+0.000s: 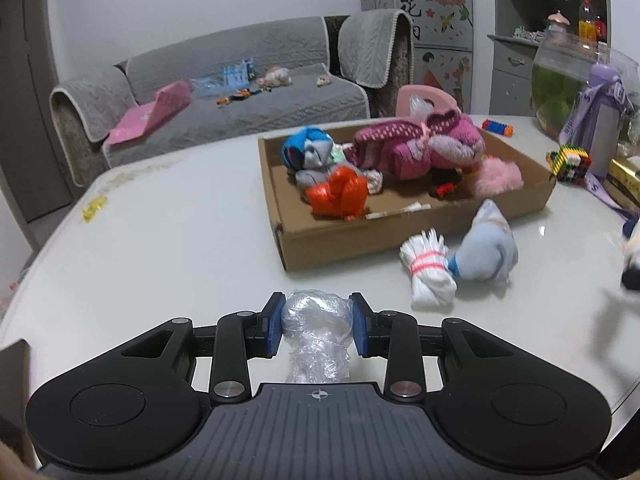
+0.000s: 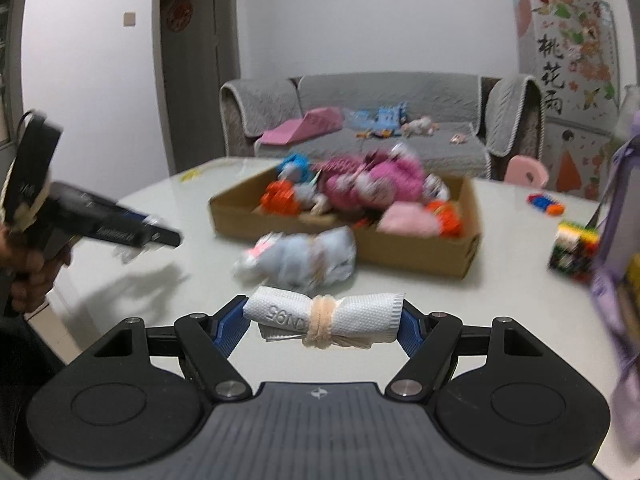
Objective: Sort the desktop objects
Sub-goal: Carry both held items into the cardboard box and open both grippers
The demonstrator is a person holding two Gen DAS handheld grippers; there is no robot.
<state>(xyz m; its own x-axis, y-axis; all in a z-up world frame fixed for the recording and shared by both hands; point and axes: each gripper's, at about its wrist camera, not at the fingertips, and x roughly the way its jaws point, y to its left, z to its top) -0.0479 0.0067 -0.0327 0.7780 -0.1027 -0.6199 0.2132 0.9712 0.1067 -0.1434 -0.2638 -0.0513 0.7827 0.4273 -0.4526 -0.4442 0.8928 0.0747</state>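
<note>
The left gripper [image 1: 318, 330] is pinching a crumpled wad of clear plastic film [image 1: 316, 336] between its blue pads, holding it above the glossy white table [image 1: 160, 248]. From the right wrist view, that same gripper [image 2: 160, 236] is showing at the left edge, gripped in a person's hand [image 2: 32, 264], with the film a faint blur at its tip.

The right gripper [image 2: 324, 320] is clamping a rolled white dotted mask tied round the middle with a beige band [image 2: 324, 318], the roll lying crosswise with a pad pressing on each end, lifted clear of the table.

Beyond both grippers a shallow brown cardboard box [image 1: 400, 236] is sitting on the table, already holding a heap of soft things: a magenta and pink knitted bundle [image 1: 416, 144], a blue and grey rolled sock [image 1: 308, 152], an orange crinkled plastic bundle [image 1: 340, 196] and a pink fluffy piece [image 1: 496, 176].

Just beside the box's near wall, on the table, a white cloth bundle bound with a pink elastic [image 1: 428, 272] is lying, touching a pale blue rolled sock [image 1: 488, 248]. Further right, a multicoloured block cube [image 1: 570, 162] is standing next to a lilac bottle with a lilac strap [image 1: 604, 120]. A small red, blue and orange toy [image 1: 498, 126] is resting behind the box. A grey covered sofa [image 1: 240, 96] is standing past the table.
</note>
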